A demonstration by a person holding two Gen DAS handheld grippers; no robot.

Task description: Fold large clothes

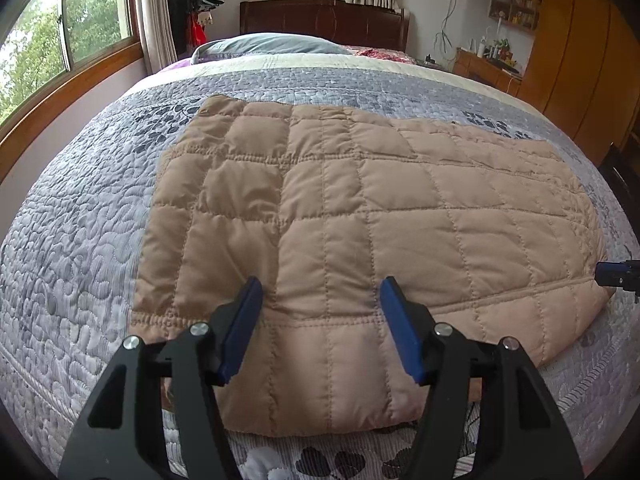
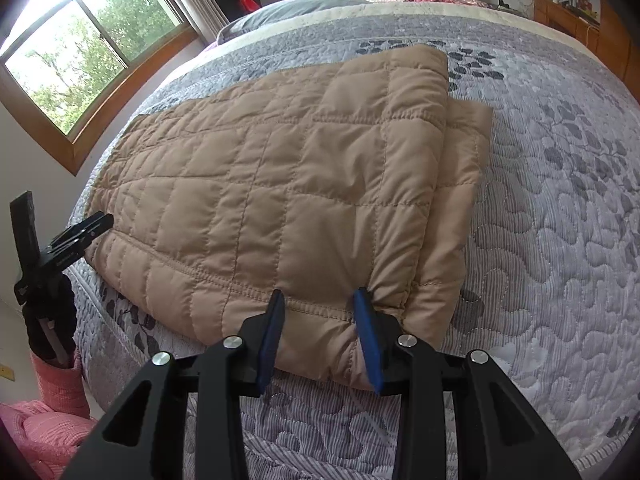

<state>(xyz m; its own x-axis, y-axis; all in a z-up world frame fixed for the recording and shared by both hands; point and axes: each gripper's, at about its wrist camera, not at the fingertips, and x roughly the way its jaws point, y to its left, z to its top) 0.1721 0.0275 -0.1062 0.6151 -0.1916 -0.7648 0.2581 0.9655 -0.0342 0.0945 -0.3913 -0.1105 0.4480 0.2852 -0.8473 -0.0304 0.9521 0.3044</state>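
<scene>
A tan quilted jacket (image 1: 340, 208) lies folded flat on the bed, its near edge toward me; it also shows in the right wrist view (image 2: 280, 184). My left gripper (image 1: 320, 292) is open, its blue pads spread over the jacket's near left part, holding nothing. My right gripper (image 2: 320, 300) is open, its pads straddling the jacket's near right corner, where a fold bunches against the right pad. The left gripper shows at the left edge of the right wrist view (image 2: 80, 232), and the right gripper's tip at the right edge of the left wrist view (image 1: 616, 274).
The bed has a grey patterned quilted cover (image 1: 72, 248) and a blue-grey pillow (image 1: 272, 44) by a dark headboard. Windows are on the left, wooden cabinets (image 1: 580, 60) on the right. Pink fabric (image 2: 48, 420) lies at the bed's left side.
</scene>
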